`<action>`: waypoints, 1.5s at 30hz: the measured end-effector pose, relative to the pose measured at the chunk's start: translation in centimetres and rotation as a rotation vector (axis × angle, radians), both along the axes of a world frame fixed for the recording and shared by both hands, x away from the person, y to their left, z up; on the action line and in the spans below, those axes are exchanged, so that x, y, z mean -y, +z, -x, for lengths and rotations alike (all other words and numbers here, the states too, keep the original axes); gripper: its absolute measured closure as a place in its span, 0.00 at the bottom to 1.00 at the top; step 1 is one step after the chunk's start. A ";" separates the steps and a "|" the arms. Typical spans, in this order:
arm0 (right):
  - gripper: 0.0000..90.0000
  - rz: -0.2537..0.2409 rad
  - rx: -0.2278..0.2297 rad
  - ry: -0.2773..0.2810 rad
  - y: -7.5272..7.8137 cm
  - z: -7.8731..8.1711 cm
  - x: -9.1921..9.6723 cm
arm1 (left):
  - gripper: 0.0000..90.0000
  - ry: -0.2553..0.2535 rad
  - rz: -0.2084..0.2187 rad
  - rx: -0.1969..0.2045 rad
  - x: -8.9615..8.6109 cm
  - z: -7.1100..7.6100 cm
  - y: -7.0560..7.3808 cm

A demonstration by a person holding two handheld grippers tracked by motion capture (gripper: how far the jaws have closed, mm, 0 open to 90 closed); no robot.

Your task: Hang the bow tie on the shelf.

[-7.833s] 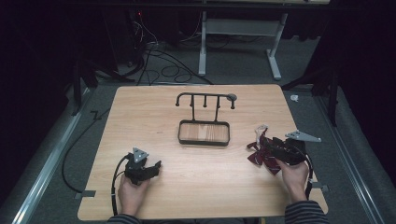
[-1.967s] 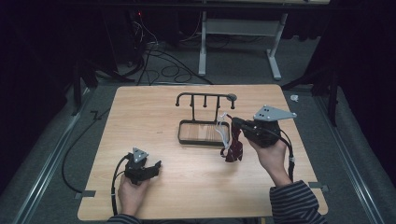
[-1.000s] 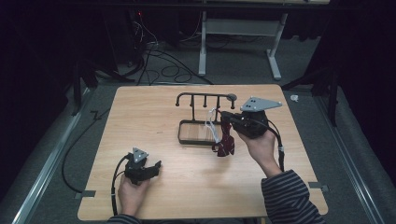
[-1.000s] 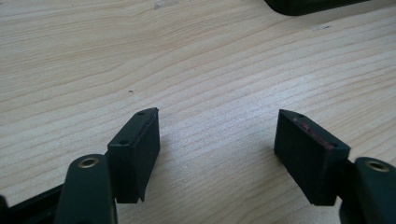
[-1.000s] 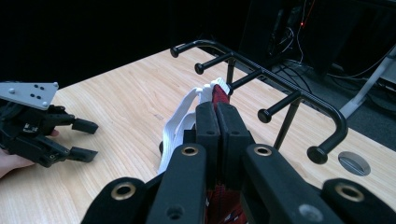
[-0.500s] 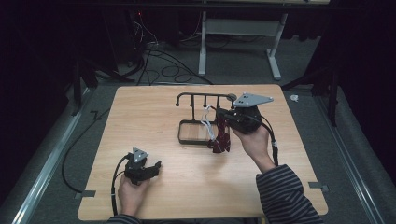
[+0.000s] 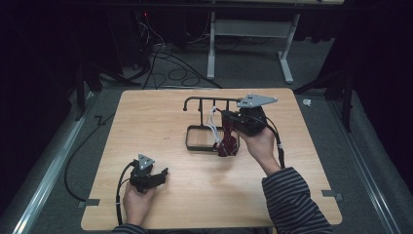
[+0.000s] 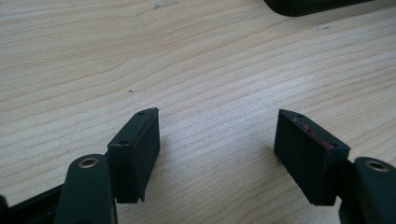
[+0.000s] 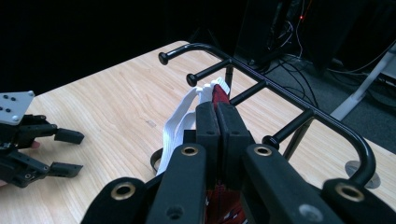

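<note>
On the wooden table [image 7: 146,126] stands a black peg rack [image 7: 204,105]. At the rack's pegs, the right gripper [image 9: 217,116] is clenched on a dark red cloth item [image 7: 227,144] with white straps [image 9: 180,121], which hangs over the rack's base. Well in front of the rack, the left gripper [image 8: 215,140] rests on the table, jaws spread wide, holding nothing.

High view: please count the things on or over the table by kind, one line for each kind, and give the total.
Grippers: 2, left gripper and right gripper
Black hook rack: 1
Red and white cloth item, held by the right gripper: 1
Total: 4
</note>
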State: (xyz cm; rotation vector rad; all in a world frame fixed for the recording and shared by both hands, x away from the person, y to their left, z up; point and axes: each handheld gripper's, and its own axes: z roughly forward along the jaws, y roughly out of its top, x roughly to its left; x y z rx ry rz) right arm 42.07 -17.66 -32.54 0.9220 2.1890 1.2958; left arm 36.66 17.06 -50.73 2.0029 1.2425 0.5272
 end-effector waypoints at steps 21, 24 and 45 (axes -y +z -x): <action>1.00 0.008 -0.027 -0.054 -0.4 -2.7 -1.0 | 0.35 0.002 0.008 -0.003 0.0 0.0 0.0; 1.00 0.017 -0.032 -0.061 -0.6 -3.1 -1.2 | 0.35 0.002 0.010 -0.003 0.0 0.0 0.0; 0.99 0.043 -0.071 -0.106 -1.3 -5.0 -1.9 | 0.35 0.000 0.009 -0.005 -0.1 0.0 0.0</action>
